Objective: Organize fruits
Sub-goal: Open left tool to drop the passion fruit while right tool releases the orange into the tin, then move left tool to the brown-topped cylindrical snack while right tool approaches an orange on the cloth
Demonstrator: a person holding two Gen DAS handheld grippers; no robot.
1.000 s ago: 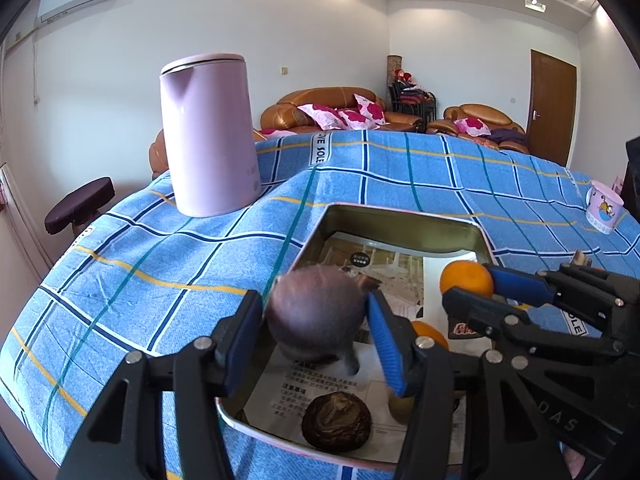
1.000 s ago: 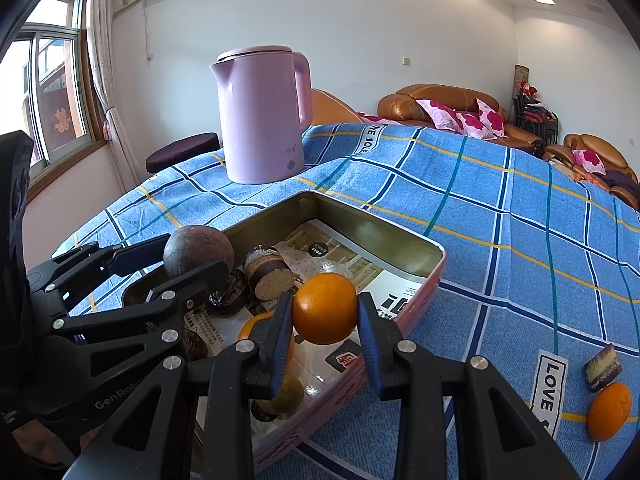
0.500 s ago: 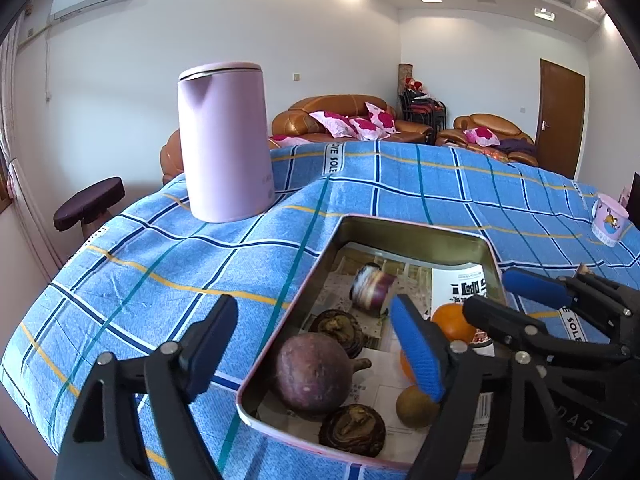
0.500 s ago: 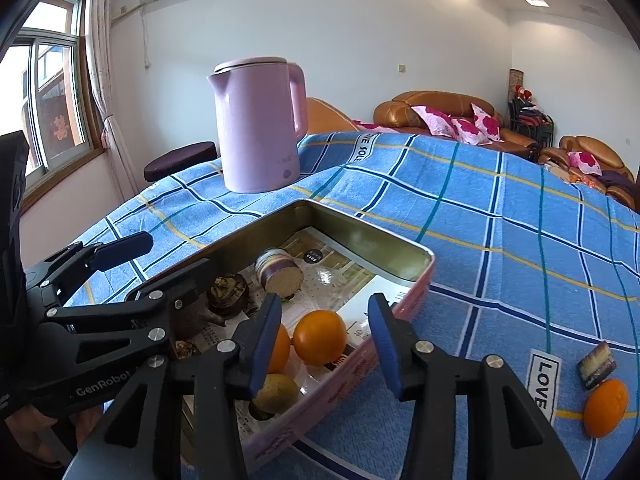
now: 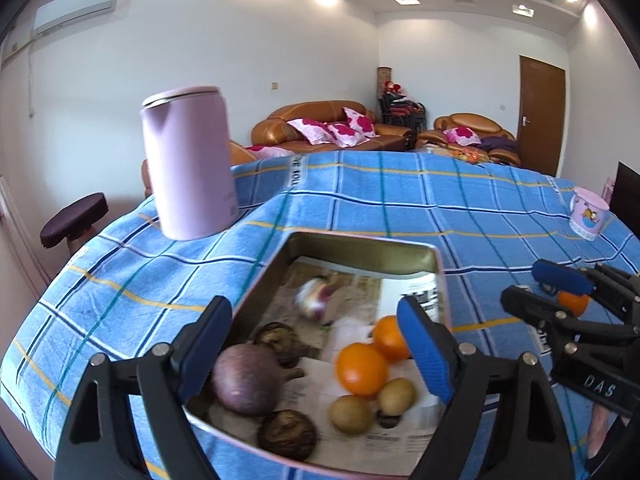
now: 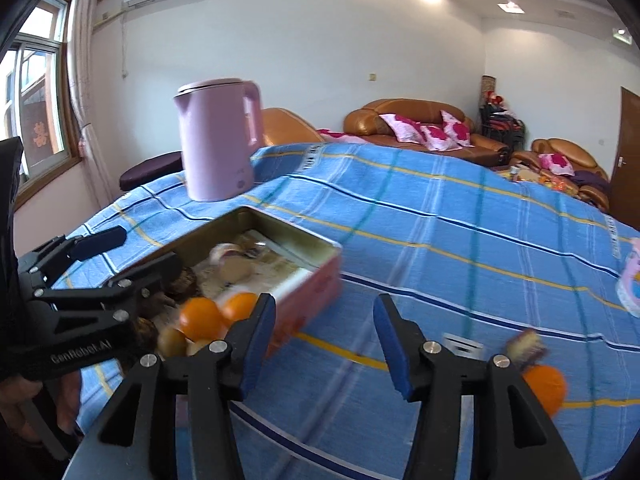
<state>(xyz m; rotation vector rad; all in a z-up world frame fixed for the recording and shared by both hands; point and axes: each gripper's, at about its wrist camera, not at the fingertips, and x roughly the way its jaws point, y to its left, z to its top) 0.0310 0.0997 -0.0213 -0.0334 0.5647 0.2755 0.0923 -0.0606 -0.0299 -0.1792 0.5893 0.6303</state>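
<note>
1. Right claw (image 6: 324, 340): fingers spread, empty, over bare cloth between tin (image 6: 320, 276) and loose orange (image 6: 546, 386).
2. Left claw (image 5: 316, 348): spread, empty, above tin's fruit.
3. Advice: straddle the orange squarely, clear of the small wrapped thing (image 6: 526, 346) touching it, then pinch gently.

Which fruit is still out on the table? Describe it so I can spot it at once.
Start at the tin tray on the blue checked tablecloth, then look to its right across open cloth. There an orange sits alone beside a small dark wrapped piece. It is the only orange outside the tray.
</note>
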